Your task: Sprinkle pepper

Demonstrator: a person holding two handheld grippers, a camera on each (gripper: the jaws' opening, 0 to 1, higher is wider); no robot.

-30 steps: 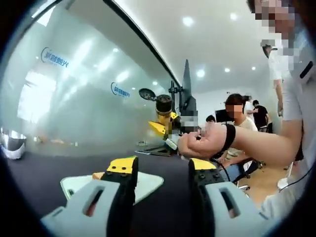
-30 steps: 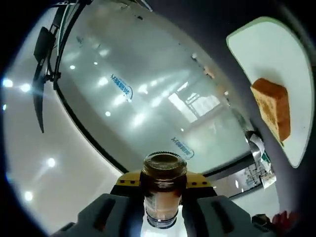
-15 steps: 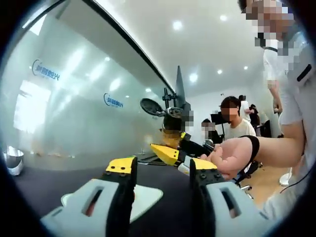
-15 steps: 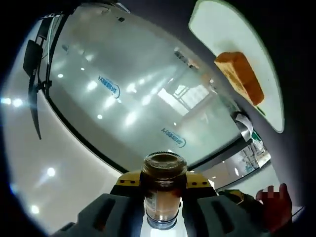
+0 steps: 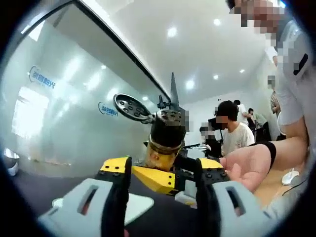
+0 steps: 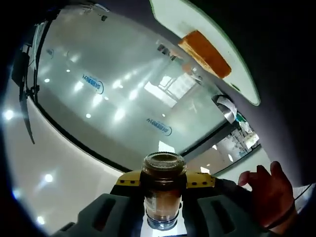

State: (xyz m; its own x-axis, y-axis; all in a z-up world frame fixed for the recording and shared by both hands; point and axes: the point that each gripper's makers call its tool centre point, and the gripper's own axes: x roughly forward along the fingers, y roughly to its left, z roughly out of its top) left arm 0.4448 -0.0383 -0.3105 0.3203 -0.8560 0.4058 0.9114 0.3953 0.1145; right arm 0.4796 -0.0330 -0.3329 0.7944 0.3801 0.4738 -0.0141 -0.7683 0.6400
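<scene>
A brown pepper jar (image 6: 163, 190) with a gold rim stands between the jaws of my right gripper (image 6: 163, 178), which is shut on it. This view is rolled, so the slice of toast (image 6: 205, 47) on its white board (image 6: 177, 15) appears at the top. In the left gripper view the same jar (image 5: 165, 138) is tilted, its perforated flip lid (image 5: 131, 106) swung open, and the right gripper (image 5: 160, 178) holds it just beyond my left gripper (image 5: 163, 170). The left gripper stands open with nothing in it. The white board (image 5: 136, 205) lies low behind the left jaw.
A person's bare hand (image 5: 247, 165) with a dark wristband sits at the right, also seen as a hand (image 6: 269, 195) at the lower right. A frosted glass wall (image 5: 59, 108) runs behind the dark table (image 5: 29, 187). Seated people (image 5: 232, 131) are further back.
The right gripper with the jar has come closer to the left gripper and higher. The right gripper view has rolled further, so toast and board slid toward the top; the hand has come into it.
</scene>
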